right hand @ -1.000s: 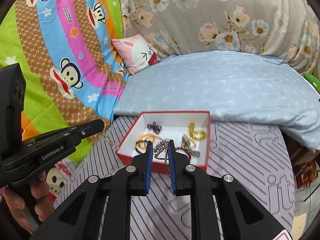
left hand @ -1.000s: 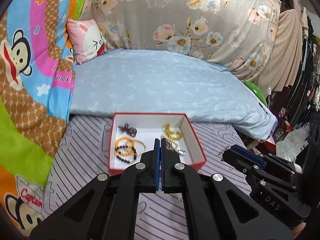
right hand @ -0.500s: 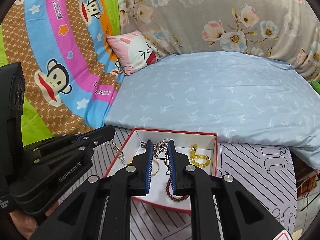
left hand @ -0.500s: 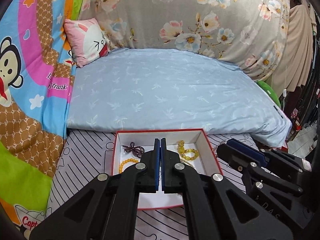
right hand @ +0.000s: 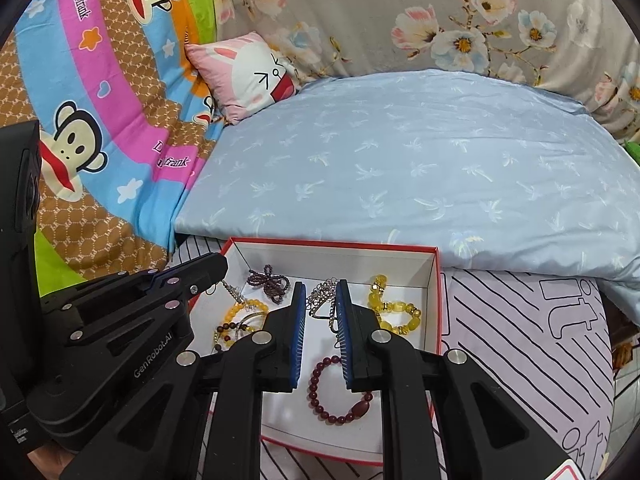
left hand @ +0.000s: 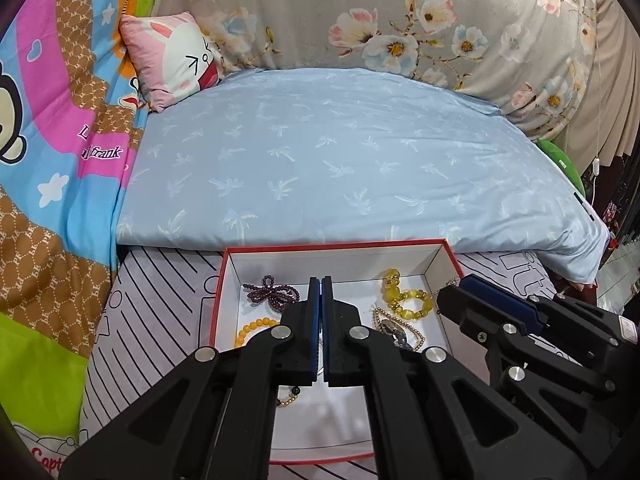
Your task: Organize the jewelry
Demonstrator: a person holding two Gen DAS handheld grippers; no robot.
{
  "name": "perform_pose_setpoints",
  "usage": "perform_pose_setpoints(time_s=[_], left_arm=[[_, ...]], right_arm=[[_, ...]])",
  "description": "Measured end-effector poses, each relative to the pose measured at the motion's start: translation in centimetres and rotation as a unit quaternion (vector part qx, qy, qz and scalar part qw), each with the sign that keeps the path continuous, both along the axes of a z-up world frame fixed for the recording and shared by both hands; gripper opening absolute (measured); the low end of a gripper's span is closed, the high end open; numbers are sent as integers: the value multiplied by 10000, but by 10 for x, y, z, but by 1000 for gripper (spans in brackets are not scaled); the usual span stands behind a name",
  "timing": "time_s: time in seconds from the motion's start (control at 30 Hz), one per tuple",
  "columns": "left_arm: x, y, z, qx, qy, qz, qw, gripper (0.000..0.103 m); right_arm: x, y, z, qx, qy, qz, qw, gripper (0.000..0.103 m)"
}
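Note:
A red box with a white inside lies on the striped sheet and holds several bracelets: purple beads, yellow beads, orange beads and a dark red bracelet. A thin silver chain necklace hangs over the box. My left gripper is shut on one end of the chain; the same gripper shows in the right wrist view. My right gripper is slightly parted around the bunched chain and shows in the left wrist view.
A folded light blue quilt lies just behind the box. A pink rabbit pillow sits at the back left. A monkey-print cover rises on the left, a floral one behind. The bed edge is at the right.
Both grippers have moved forward with the chain and now hang over the inside of the box. The box fills more of both views.

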State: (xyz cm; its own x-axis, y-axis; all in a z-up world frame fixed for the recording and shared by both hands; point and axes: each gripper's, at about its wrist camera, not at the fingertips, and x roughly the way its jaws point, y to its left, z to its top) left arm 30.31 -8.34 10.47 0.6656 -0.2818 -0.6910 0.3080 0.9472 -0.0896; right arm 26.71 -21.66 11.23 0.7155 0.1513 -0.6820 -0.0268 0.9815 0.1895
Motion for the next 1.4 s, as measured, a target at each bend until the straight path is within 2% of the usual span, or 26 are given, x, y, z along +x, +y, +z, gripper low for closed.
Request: perform_pose_setpoints(time_s=[0.7,0.87,0.93,0.97,1.07,1.13,1.2,1.33,1.4], left_arm=[[15,0,-23,-35,183,110,9998,0],[15,-1,-22,34,151,138,9998,2],[14,0,-22,64,145,149,9998,6],[14,0,-22,97,159,176,9997,17],[12,1,-22,200,94,325,9992,32],[10,2,-21,286,54,391,9988,37],[8,2,-20,325,43,381,9987,38],[-1,3,-15,388,-5,428,9983,40],[-6,5,-12,396,-29,480,9981,48]], right_arm=[[18,7,-29,-92,309,-4,9995,15],[17,8,-30,-135,323,-64,9994,19],[16,8,-30,-135,343,-89,9993,23],[15,7,-30,-154,343,-125,9992,29],[11,6,-29,-248,317,-226,9989,30],[9,6,-29,-283,338,-269,9987,30],[5,6,-28,-333,341,-334,9983,33],[-5,6,-24,-448,290,-504,9973,42],[-11,5,-22,-480,275,-599,9967,48]])
